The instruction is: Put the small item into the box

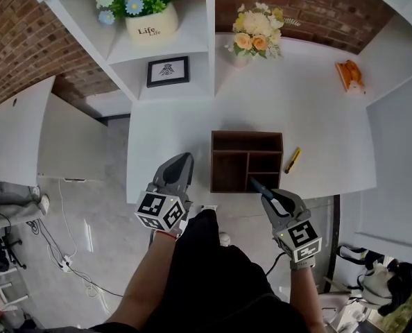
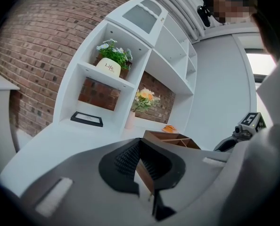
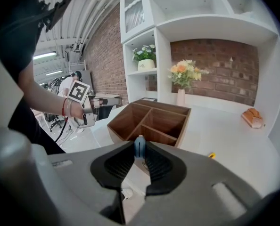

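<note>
Carrying: step in hand looks like bringing the load to box [image 1: 247, 134], not yet dropped.
Right claw [image 3: 139, 155]: clamped on small blue item [image 3: 139, 145] (pen-like, tip poking out).
Item spot: at box's near rim, right side, not inside.
Left claw [image 2: 139, 161]: slightly apart, empty, near box.
Next: ease forward over a compartment, lower, release.

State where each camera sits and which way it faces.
Head view: on the person's head, facing steeply down at the box; both forearms show.
Left gripper view: on the left gripper, facing shelves and box; the person shows upper right.
Right gripper view: on the right gripper, facing the box; left hand shows.
Both gripper views share the box.
</note>
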Demonstrator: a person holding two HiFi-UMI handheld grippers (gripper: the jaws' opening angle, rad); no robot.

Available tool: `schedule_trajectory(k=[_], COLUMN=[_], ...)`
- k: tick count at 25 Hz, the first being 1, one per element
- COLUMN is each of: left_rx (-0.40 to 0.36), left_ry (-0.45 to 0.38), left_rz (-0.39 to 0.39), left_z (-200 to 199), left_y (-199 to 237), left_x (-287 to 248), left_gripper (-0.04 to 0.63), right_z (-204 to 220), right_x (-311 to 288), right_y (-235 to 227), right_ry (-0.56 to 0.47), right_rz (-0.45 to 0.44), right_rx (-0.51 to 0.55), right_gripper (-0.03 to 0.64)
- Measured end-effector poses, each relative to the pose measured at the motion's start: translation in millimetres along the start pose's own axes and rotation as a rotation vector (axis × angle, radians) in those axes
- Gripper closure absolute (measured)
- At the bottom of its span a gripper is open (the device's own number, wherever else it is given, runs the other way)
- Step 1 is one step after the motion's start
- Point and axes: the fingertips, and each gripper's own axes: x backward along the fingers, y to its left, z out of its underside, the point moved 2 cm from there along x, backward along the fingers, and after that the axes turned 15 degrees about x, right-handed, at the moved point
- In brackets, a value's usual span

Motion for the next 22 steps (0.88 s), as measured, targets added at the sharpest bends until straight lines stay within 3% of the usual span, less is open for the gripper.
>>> schedule_trajectory(k=[12,22], left_rx=[0.015,0.020], left_ry=[0.020,0.035], left_rz=[0.000,0.008], left_z=[0.5,2.2], left_y=[9.7,13.6], left_x=[-15.2,-21.9], left_gripper=[0.592,0.592], right_z=[-4.4,-5.8], right_x=[-20.9,-28.1], right_y=[-2.8,1.0], right_ry=[0.040,0.056], right_rz=[-0.042,-0.027], right_rx=[0.011,0.049], right_gripper=[0.546,0.546])
